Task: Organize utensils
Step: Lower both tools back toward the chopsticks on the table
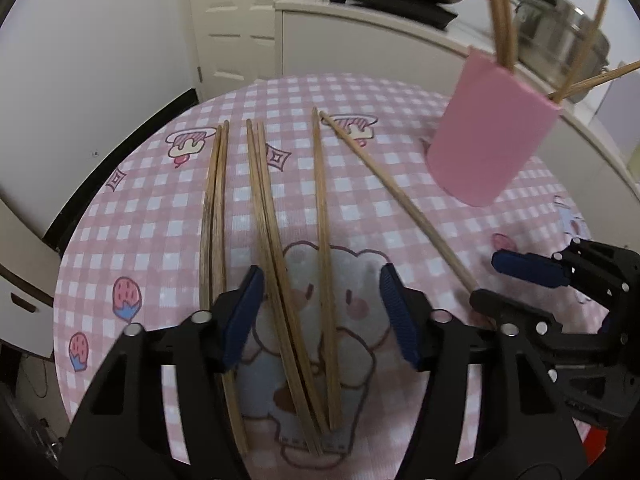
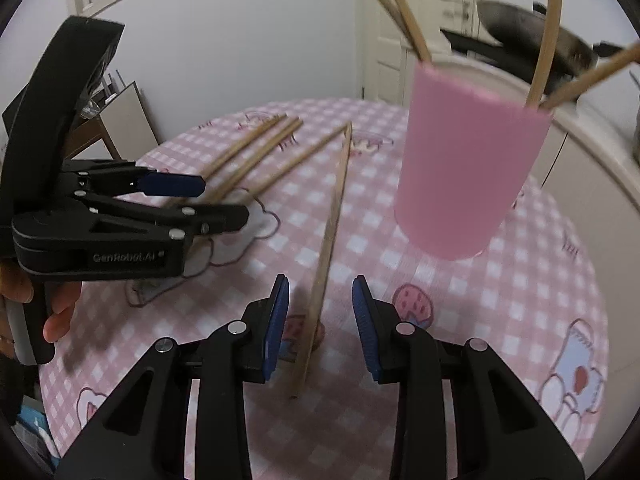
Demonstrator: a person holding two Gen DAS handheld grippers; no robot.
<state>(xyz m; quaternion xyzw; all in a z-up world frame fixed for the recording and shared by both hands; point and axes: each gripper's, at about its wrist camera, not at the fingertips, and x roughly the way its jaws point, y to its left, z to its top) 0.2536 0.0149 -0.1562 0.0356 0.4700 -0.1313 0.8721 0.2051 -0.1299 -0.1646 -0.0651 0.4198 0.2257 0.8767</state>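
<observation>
Chopsticks (image 1: 502, 12) stand in the pink cup (image 1: 490, 132) (more on the tablecloth (image 1: 160, 216)); both tools gape, holding nothing.

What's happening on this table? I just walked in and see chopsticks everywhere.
A person holds two grippers over loose chopsticks on a checked tablecloth. The left gripper stands open around several chopsticks; the right gripper stands open around a single chopstick. Neither grips yet. A pink cup already holds a few chopsticks.
</observation>
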